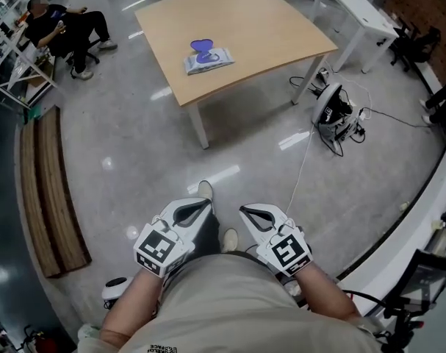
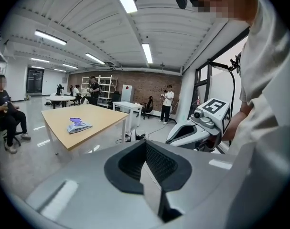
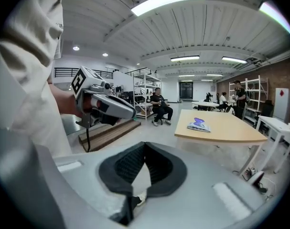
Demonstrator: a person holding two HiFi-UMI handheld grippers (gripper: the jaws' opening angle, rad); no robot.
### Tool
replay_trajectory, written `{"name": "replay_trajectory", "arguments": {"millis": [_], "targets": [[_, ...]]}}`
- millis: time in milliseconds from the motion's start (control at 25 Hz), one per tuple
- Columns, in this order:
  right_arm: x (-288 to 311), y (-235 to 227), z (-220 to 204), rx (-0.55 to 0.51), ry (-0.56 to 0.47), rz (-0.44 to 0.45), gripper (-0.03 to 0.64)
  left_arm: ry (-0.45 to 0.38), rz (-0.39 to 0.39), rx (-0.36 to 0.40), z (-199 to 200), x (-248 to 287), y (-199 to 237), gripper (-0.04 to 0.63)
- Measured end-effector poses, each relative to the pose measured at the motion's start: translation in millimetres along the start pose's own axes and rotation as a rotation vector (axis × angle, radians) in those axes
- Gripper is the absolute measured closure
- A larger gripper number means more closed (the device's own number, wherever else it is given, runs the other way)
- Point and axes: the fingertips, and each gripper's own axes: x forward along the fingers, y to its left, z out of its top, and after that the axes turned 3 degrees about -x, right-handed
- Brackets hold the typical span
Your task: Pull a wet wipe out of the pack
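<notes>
The wet wipe pack (image 1: 208, 59), white with a purple lid, lies flat on the light wooden table (image 1: 259, 28), far ahead of me. Both grippers are held close to my body, well short of the table. My left gripper (image 1: 206, 206) is shut with nothing between its jaws, and my right gripper (image 1: 244, 211) beside it is shut and empty too. In the left gripper view the jaws of the left gripper (image 2: 145, 145) meet at the tip, with the pack (image 2: 79, 125) far off at the left. The right gripper view shows the right gripper (image 3: 145, 145) and the pack (image 3: 198, 124) on the table at the right.
A person sits on a chair (image 1: 65, 28) at the back left beside shelving. A low wooden platform (image 1: 50, 190) lies along the left. A white table (image 1: 355, 9) stands at the back right, with a device and cables (image 1: 333, 112) on the floor near the table's right leg.
</notes>
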Motion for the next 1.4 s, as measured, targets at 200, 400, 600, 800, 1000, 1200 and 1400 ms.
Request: {"name": "replay_trajectory", "arguments": {"millis": [200,400,600,800,1000,1200,1400], "targets": [[19,-42,3,-0.001,0.029,-0.027,0.615,-0.023,-0.041,0.004,16,39,36,0.589],[45,-91,17,-0.006,0.068,-0.064,0.615,-0.036,-0.079,0.002,38,75,86,0.589],[92,-145,34,0.003,0.082,-0.065,0.615,-0.052,-0.097,0.03,67,108,143,0.589],[150,-186,49,0.005,0.095,-0.049,0.615,-0.034,-0.083,0.016,68,119,209,0.589],[191,-210,69,-0.018,0.103,-0.054,0.615,-0.02,-0.06,0.023,71,116,258,0.589],[229,-259,60,-0.02,0.125,-0.052,0.615,-0.004,-0.049,0.024,73,148,295,0.589],[261,-317,51,-0.017,0.133,-0.044,0.615,0.013,-0.021,0.026,83,187,333,0.589]]}}
